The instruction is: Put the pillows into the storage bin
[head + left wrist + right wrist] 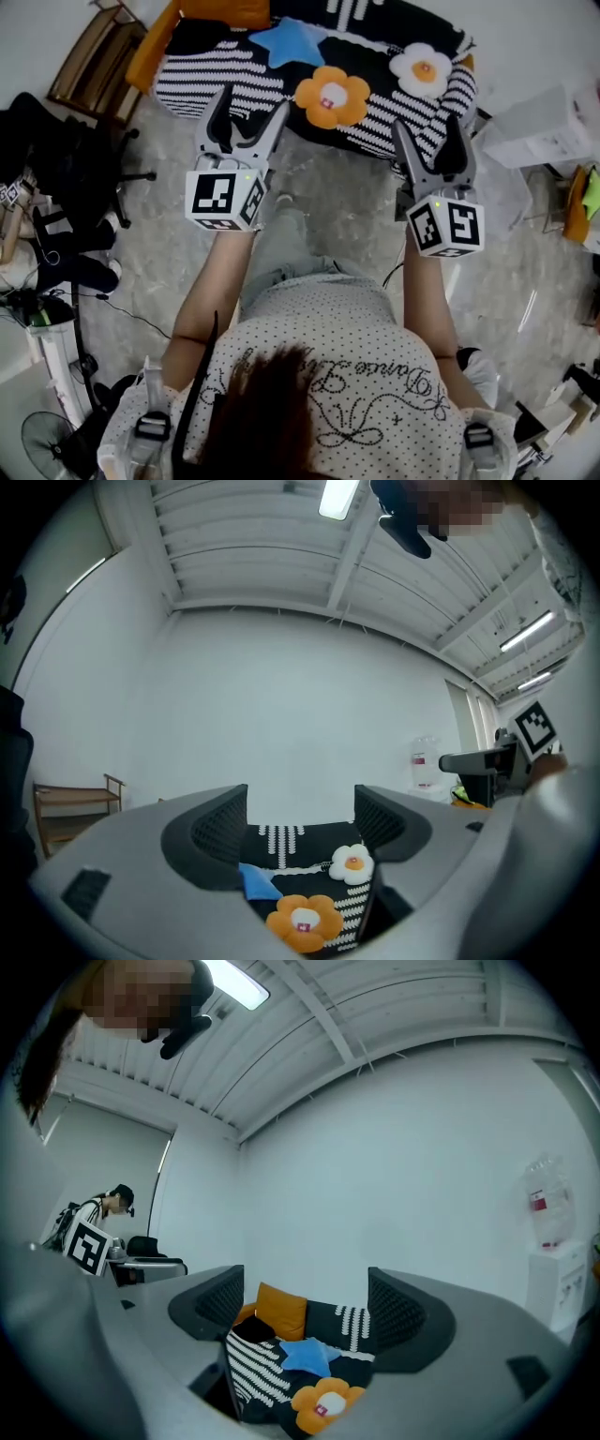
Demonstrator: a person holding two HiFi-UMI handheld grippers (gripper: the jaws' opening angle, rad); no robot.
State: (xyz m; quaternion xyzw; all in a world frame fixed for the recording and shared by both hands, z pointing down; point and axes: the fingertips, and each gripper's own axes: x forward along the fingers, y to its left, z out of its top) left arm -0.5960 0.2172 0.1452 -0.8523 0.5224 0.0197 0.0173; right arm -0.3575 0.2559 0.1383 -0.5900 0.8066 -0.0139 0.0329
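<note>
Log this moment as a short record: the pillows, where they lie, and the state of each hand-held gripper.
pillows: blue star pillow; orange flower pillow; white flower pillow
location: all three lie on the striped sofa
left hand-held gripper: jaws apart, nothing between them
right hand-held gripper: jaws apart, nothing between them
aim: both point toward the sofa
contact: neither touches a pillow
progress: no pillow picked up yet

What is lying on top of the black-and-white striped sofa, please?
A blue star pillow, an orange flower pillow, a white flower pillow and an orange square cushion. Whatever lies beneath them is covered.
</note>
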